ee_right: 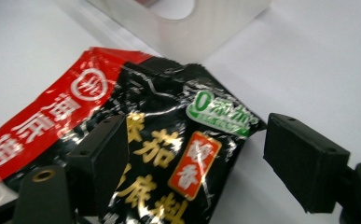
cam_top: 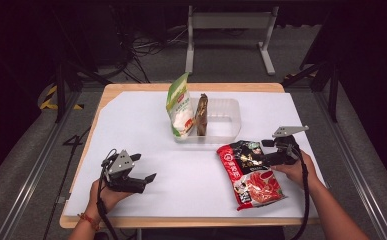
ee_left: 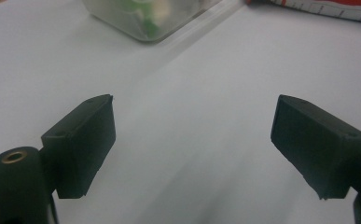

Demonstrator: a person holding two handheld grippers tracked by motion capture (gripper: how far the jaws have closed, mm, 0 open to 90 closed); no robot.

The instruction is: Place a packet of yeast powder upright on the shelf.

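Observation:
A red and black snack packet (cam_top: 251, 172) lies flat on the white table cover at the front right. My right gripper (cam_top: 267, 151) is at its upper right corner, held in the person's right hand. In the right gripper view the packet's black corner (ee_right: 178, 140) lies between the open jaws of that gripper (ee_right: 197, 158); the right pad stands clear of it. My left gripper (cam_top: 143, 167) rests at the front left, open over bare cover, with nothing between the jaws of this gripper (ee_left: 192, 149).
A clear plastic bin (cam_top: 226, 131) stands at the table's middle back, holding an upright green and white pouch (cam_top: 179, 105) and a brown packet (cam_top: 201, 114). The bin's corner (ee_left: 141, 18) lies ahead of the left gripper. A metal frame stands on the floor beyond.

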